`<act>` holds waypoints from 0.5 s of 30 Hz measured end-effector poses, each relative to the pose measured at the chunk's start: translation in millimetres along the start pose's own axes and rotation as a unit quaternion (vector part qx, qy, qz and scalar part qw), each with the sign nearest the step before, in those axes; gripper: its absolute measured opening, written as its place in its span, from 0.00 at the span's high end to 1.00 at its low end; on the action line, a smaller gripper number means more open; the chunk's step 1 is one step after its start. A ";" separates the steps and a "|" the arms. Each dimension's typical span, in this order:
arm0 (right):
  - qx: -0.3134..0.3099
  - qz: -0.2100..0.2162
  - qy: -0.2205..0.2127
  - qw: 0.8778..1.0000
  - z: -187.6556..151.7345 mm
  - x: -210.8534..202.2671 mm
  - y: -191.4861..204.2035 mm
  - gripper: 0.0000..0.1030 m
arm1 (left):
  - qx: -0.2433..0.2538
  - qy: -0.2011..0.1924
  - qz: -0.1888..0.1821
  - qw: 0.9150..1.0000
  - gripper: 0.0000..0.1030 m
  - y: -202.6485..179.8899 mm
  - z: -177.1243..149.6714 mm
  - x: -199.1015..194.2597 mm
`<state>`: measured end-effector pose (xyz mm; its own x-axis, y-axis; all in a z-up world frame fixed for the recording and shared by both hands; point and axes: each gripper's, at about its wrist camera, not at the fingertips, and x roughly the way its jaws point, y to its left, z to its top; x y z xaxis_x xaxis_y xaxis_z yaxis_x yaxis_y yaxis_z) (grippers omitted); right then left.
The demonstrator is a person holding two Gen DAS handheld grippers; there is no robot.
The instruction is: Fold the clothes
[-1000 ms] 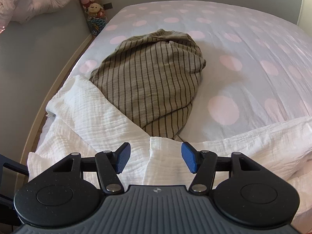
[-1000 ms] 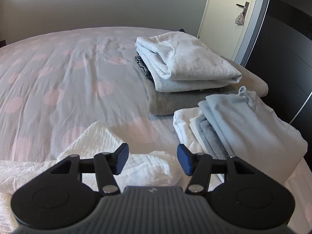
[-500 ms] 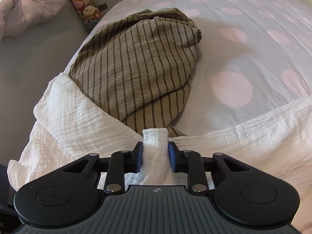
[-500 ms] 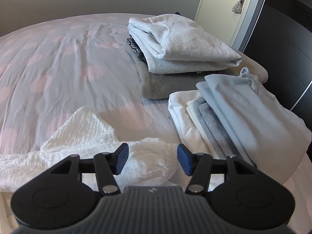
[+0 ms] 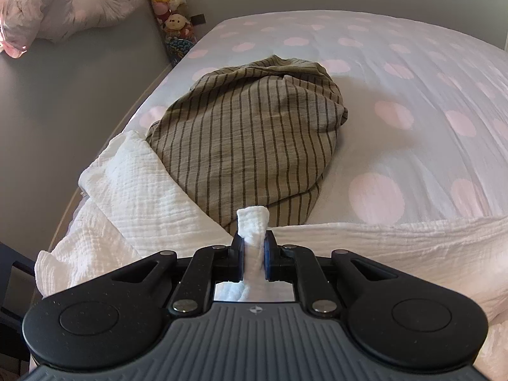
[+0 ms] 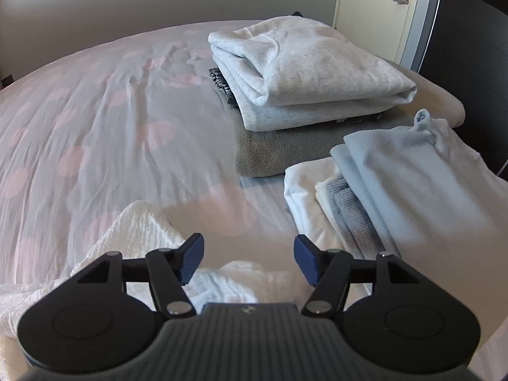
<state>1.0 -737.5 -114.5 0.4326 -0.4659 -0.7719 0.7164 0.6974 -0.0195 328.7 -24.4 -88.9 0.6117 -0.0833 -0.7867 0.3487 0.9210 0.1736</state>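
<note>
While a pinched fold of the white cloth is clamped between them, the jaws of the left gripper are seen to have just been closing, and a tuft of the fabric stands up past the pads. In the left wrist view the cloth is spread across the bed from 9 to 3 o'clock of the gripper, and a striped garment is heaped at 12 o'clock, its near edge lying on the cloth. In the right wrist view the right gripper is held with jaws apart, just having been opening, with nothing pinched; crumpled cloth lies beneath and at 10 o'clock. Two folded stacks are seen: a grey one at 1 o'clock and a pale blue one at 2 o'clock.
</note>
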 end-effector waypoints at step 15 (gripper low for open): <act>0.128 0.101 0.042 0.986 -21.1 2.9 -39.6 0.73 | 0.006 0.020 0.028 0.999 0.91 -9.9 9.1 -9.6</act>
<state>-37.6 -755.0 -129.3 0.5417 -0.2771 -0.7936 0.7391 0.6067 0.2927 325.8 -36.2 -77.6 0.6009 -0.0167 -0.7992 0.3233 0.9194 0.2239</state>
